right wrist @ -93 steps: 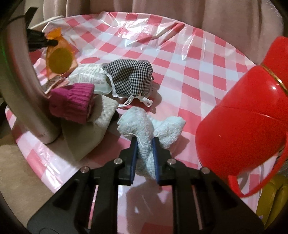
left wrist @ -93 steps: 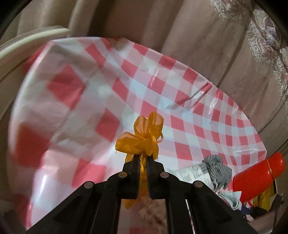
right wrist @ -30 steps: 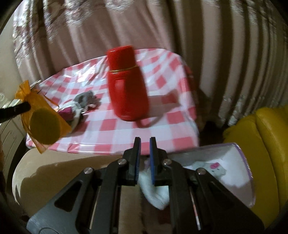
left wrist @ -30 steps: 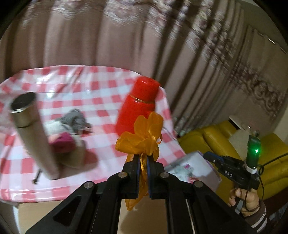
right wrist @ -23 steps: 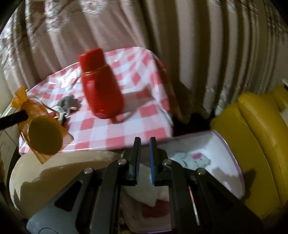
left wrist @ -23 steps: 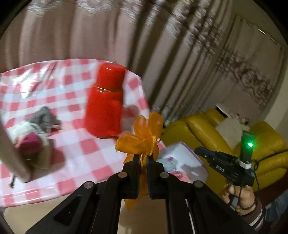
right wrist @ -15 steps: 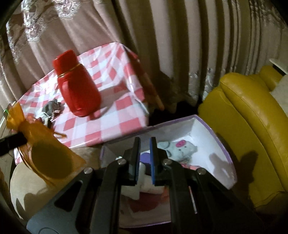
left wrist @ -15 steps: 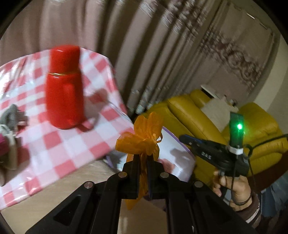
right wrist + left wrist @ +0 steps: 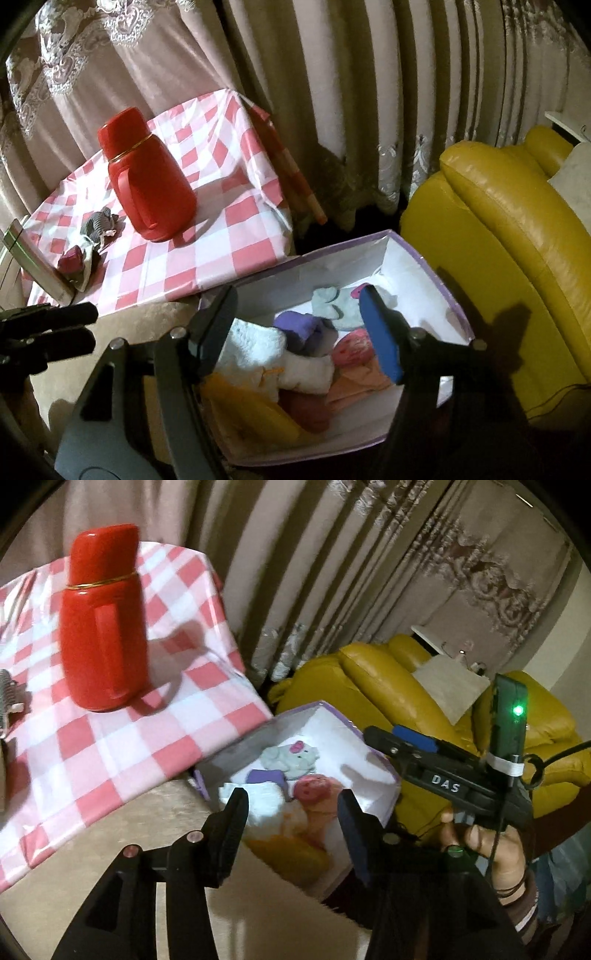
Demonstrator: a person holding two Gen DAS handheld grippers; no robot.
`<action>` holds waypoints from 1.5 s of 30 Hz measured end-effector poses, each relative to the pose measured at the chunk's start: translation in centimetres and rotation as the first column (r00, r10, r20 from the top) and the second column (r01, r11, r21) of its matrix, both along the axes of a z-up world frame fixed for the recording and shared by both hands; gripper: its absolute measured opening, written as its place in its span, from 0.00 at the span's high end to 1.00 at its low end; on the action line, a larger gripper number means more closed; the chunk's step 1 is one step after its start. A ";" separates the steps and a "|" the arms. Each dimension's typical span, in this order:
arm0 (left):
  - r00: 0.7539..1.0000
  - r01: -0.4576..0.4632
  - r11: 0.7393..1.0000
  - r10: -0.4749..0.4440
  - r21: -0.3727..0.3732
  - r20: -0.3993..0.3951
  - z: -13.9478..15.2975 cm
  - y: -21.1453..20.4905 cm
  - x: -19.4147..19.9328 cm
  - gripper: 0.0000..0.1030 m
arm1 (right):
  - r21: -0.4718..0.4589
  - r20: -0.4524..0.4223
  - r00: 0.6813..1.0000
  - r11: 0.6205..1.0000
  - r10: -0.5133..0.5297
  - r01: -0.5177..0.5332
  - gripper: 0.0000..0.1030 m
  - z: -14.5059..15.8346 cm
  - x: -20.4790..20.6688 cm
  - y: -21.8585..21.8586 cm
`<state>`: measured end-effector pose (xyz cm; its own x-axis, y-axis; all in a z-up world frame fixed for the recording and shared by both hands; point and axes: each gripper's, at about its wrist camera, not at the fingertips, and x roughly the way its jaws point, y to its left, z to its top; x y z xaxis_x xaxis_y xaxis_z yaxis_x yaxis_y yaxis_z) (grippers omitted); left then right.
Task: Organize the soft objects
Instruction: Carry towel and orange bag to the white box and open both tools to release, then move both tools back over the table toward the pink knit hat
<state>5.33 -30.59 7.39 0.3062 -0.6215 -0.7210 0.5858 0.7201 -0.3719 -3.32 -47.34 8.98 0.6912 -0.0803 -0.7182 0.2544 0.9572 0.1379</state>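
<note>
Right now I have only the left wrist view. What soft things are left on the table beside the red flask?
Observer: The right wrist view shows a grey checked pouch lying left of the red flask on the checked tablecloth.
Operator: Anything else there?
Observer: Yes, a magenta knit piece lies nearer the table edge, beside a tilted metal cylinder.
Operator: Is the right hand-held gripper carrying anything?
Observer: No. The right hand-held gripper has its jaws opening with nothing between them, and a white towel lies in the box below it.
</note>
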 end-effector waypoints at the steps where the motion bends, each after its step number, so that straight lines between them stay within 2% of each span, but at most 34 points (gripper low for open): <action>1: 1.000 -0.007 1.000 0.007 0.003 0.004 0.0 0.4 -0.1 0.50 | -0.001 -0.001 1.000 1.000 0.005 -0.005 0.31 0.0 0.0 0.2; 10: 0.992 -0.121 0.992 0.122 0.019 -0.023 -1.8 6.2 -0.6 0.50 | -0.019 -0.023 0.996 0.996 0.087 -0.088 0.31 -0.3 1.1 3.6; 17: 0.957 -0.290 0.956 0.289 0.042 0.019 -1.9 13.6 -1.1 0.50 | -0.053 -0.055 0.982 0.982 0.179 -0.182 0.31 -0.6 2.6 7.7; 22: 0.906 -0.423 0.906 0.424 0.027 -0.011 -2.9 20.2 -2.0 0.50 | -0.036 -0.051 0.961 0.961 0.271 -0.273 0.31 -0.8 3.6 11.2; 26: 0.845 -0.533 0.846 0.533 0.012 -0.036 -3.7 25.7 -2.8 0.50 | -0.067 -0.063 0.934 0.932 0.353 -0.357 0.31 -0.9 4.9 14.6; 35: 0.727 -0.685 0.729 0.684 0.003 -0.059 -5.0 34.0 -2.9 0.50 | -0.144 -0.075 0.853 0.841 0.517 -0.522 0.31 -1.2 8.2 22.5; 38: 0.692 -0.719 0.695 0.718 0.017 -0.075 -5.6 36.1 -2.4 0.50 | -0.178 -0.082 0.816 0.798 0.572 -0.576 0.31 -1.4 9.3 25.0; 43: 0.651 -0.755 0.655 0.755 0.033 -0.080 -6.1 38.3 -1.4 0.50 | -0.274 -0.084 0.726 0.684 0.683 -0.676 0.31 -1.5 11.3 29.5; 44: 0.646 -0.759 0.650 0.759 0.035 -0.080 -6.2 38.6 -1.2 0.50 | -0.281 -0.083 0.714 0.671 0.695 -0.686 0.31 -1.4 11.6 30.0; 45: 0.638 -0.766 0.642 0.766 0.036 -0.081 -6.3 39.0 -1.0 0.50 | -0.295 -0.077 0.689 0.643 0.721 -0.706 0.31 -1.4 12.2 31.0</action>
